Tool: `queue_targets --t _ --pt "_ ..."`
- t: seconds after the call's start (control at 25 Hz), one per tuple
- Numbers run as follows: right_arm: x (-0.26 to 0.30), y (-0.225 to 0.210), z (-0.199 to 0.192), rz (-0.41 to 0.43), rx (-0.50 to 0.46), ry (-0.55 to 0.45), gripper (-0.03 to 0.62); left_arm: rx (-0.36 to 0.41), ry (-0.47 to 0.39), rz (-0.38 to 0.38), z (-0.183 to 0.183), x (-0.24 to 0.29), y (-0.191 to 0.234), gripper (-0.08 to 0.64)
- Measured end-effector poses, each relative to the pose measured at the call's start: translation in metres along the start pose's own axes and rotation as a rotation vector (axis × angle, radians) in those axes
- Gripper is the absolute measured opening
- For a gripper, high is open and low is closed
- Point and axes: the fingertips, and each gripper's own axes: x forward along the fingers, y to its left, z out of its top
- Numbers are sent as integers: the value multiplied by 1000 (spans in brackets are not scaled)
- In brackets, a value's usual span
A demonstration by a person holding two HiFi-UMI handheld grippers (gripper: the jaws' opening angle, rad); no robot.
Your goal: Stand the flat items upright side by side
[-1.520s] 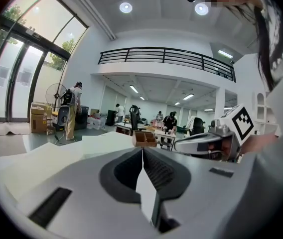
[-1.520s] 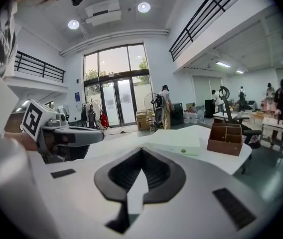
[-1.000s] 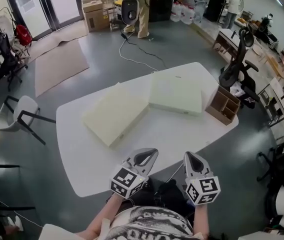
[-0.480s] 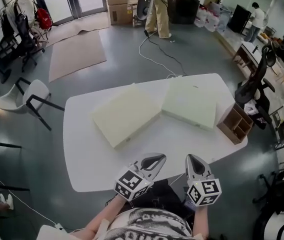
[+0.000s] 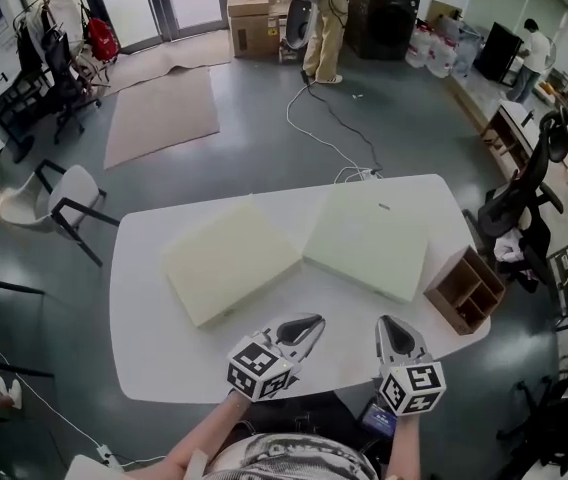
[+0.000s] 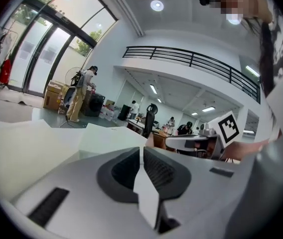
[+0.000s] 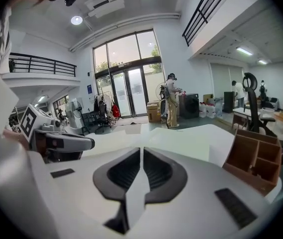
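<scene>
1. Only the head view shows the left panel point(image 5: 229, 258) and right panel point(image 5: 369, 238) whole; they lie flat mid-desk point(image 5: 154, 348), corners seemingly touching.
2. The gripper views show the left tongs point(image 6: 141, 151) and right tongs point(image 7: 141, 152) closed and empty.

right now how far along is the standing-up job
Done: nothing yet. The left cream slab and the right cream slab both lie flat on the white table. In hand: nothing. The left gripper and the right gripper are shut and empty, by the table's near edge. Left: stand both slabs upright, side by side.
</scene>
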Motion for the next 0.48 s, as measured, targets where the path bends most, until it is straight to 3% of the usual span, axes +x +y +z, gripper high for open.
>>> queue_targets --t 0.24,0.36,0.48 --pt "45 -74 11 4 71 -2 49 -164 -10 79 2 49 45 22" --pt "73 -112 16 -12 99 5 66 -271 -13 115 -2 68 68 113" --pt "104 -150 20 -41 116 34 139 -362 -1 163 -12 84 92 155"
